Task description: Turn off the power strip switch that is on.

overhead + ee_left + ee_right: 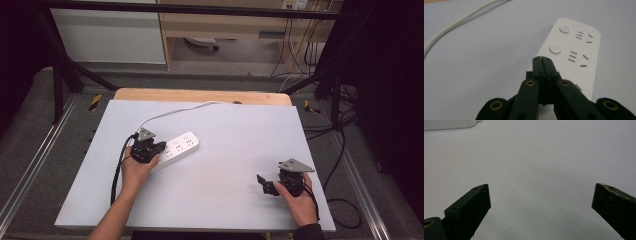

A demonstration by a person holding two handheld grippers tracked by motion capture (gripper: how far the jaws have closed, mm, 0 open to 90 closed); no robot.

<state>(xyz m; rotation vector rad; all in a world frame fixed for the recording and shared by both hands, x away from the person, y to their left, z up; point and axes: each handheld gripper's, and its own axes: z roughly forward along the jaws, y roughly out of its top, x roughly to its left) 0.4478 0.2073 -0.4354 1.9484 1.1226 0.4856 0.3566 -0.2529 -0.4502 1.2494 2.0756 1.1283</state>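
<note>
Now we are keeping the left gripper (541, 58) with its jaws pressed together on nothing, tips poised over the near end of the white power strip (574, 55), which is lying toward the table's (225, 150) left side, its cord (170, 112) running to the far edge. We are holding the right gripper (541, 200) near the right front corner, jaws spread wide over bare table.

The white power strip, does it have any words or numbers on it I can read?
No words or numbers can be read.
power strip: round buttons and plug slots, no lettering that shows.
left claw, shut, over the strip's near end: no label.
white table: blank.
</note>
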